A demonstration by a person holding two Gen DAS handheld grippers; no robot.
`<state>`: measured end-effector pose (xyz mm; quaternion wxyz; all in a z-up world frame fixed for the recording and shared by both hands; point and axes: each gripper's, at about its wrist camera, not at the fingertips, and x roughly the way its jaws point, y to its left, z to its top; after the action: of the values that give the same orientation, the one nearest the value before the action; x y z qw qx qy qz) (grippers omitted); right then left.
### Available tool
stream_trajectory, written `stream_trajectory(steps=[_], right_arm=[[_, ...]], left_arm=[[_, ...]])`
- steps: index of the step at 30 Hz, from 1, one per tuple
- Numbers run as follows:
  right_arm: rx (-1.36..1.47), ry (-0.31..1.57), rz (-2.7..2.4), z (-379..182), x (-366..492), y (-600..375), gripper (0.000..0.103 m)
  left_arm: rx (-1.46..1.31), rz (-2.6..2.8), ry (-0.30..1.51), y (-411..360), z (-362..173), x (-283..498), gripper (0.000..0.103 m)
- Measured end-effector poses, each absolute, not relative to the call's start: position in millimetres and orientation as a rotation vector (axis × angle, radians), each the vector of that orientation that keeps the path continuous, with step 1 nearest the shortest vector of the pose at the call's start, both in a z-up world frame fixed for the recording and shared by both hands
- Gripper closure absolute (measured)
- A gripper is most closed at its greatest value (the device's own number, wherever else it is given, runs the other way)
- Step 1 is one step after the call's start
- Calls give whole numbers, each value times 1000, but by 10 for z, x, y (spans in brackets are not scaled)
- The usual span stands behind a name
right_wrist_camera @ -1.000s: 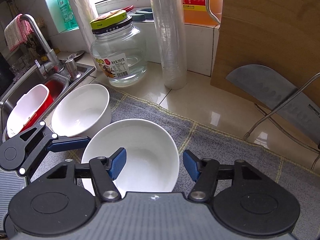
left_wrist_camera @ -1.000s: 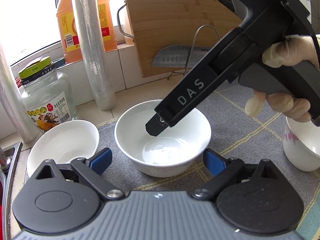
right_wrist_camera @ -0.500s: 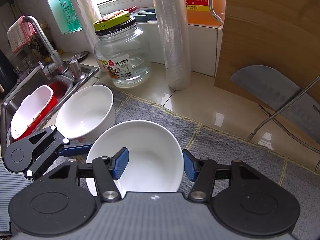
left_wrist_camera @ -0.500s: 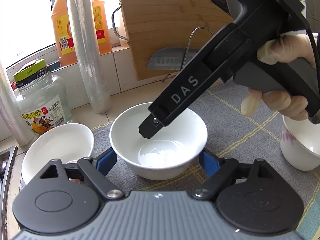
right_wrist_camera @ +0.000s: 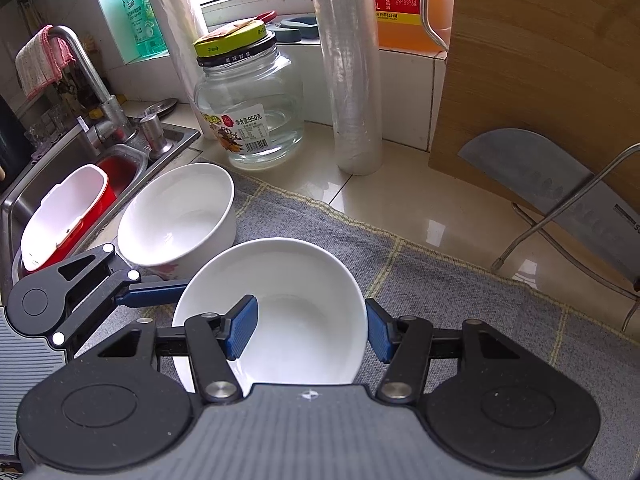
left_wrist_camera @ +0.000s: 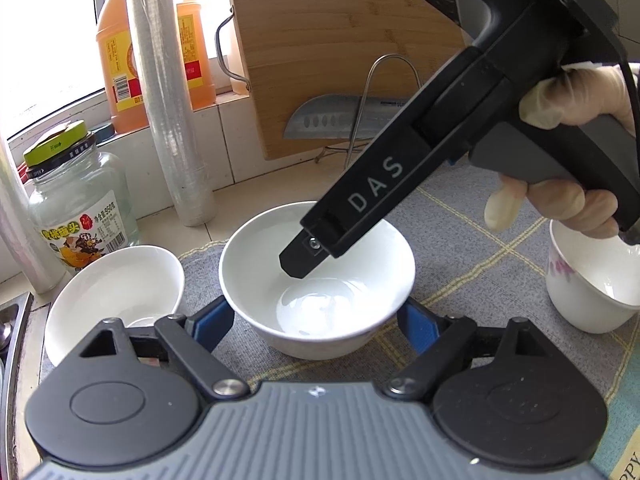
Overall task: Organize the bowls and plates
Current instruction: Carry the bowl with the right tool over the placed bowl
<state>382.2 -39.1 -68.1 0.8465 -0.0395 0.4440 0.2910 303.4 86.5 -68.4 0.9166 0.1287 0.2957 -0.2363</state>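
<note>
A white bowl (left_wrist_camera: 316, 280) sits on the grey mat (left_wrist_camera: 480, 240). My left gripper (left_wrist_camera: 316, 326) is open, its blue pads on either side of the bowl's base. My right gripper (right_wrist_camera: 308, 330) is open, one finger inside the same bowl (right_wrist_camera: 280, 304) and one outside its right rim; its finger (left_wrist_camera: 320, 246) reaches into the bowl in the left wrist view. A second white bowl (left_wrist_camera: 116, 288) stands to the left, also shown in the right wrist view (right_wrist_camera: 180, 216). A third white bowl with a pink flower print (left_wrist_camera: 592, 280) stands at the right.
A glass jar (right_wrist_camera: 248, 112), a roll of film (right_wrist_camera: 352, 80), an orange oil bottle (left_wrist_camera: 120, 60), a wooden cutting board (right_wrist_camera: 540, 60) and a cleaver (right_wrist_camera: 552, 176) on a wire rack line the back. The sink (right_wrist_camera: 48, 184) with a red-and-white tub is left.
Both grippers have moved in closer around the middle bowl. The right gripper's jaws have narrowed a little around its right wall. The bowls have not moved.
</note>
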Motion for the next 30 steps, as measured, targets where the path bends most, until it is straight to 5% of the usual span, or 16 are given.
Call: stream_trajectory(steps=[30], right_arm=[[14,851,421,-238,2646,-1100,40]], left_arm=[[364,-735,560,498,-342,2315,15]])
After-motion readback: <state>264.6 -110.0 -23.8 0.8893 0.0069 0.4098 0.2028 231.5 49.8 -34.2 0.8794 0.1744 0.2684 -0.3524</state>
